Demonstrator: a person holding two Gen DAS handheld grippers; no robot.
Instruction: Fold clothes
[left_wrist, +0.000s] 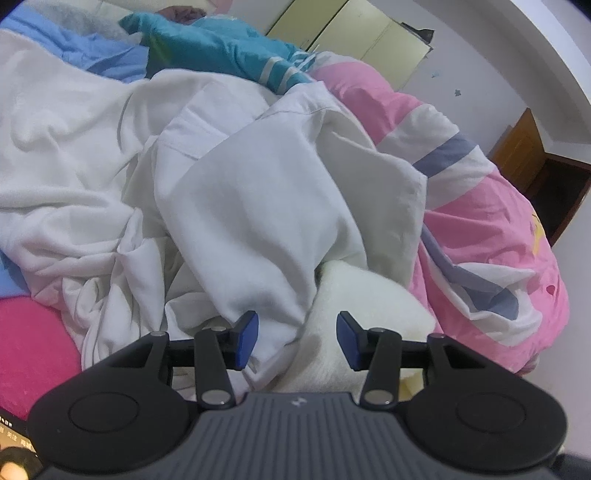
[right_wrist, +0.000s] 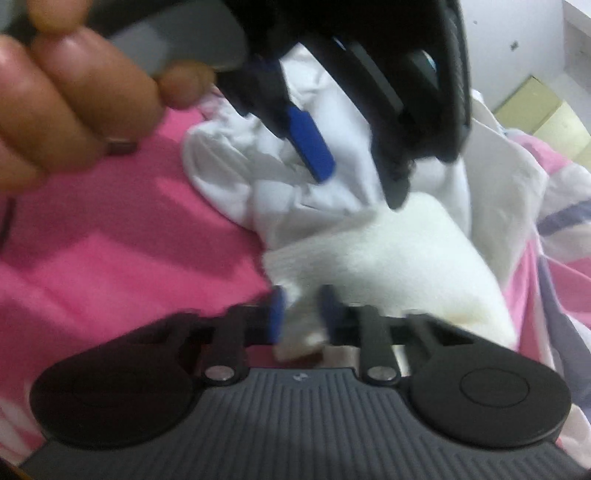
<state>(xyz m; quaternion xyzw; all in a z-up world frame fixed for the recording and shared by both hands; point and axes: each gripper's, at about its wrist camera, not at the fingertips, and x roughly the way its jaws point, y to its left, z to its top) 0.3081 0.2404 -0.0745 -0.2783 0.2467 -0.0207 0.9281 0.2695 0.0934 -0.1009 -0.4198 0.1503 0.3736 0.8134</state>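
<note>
Left claw (left_wrist: 297, 339) released, blue pads standing apart over the laundry heap, nothing pressed between them. Below the gap: edge of a crumpled white shirt (left_wrist: 236, 192) and a cream knit garment (left_wrist: 362, 299) poking out from under it. Shirt sprawled across the middle of the bed, creased, one seam running diagonally near the top. Behind it a teal garment with pale stripes (left_wrist: 221, 51) and a light-blue piece (left_wrist: 107, 55) further left. Bright pink sheet (left_wrist: 33, 339) at lower left; pink quilt with white and slate-blue bands (left_wrist: 491, 229) at right, bunched up against the shirt. Pale yellow cabinet doors (left_wrist: 354, 33) and a brown wooden door (left_wrist: 524, 147) beyond, against a white wall.

Right wrist view blurred. Right claw (right_wrist: 301, 314) clenched on a corner of the cream knit garment (right_wrist: 388, 258), fabric pinched between the two blue pads. Garment lying on the pink sheet (right_wrist: 110, 258), touching the white shirt (right_wrist: 258, 173) above it. Left claw (right_wrist: 354, 173) seen from the front at top of view, one blue pad clear, jaws apart, hanging over the shirt. Hand (right_wrist: 66, 99) gripping its handle at upper left, dark ring on one finger.
</note>
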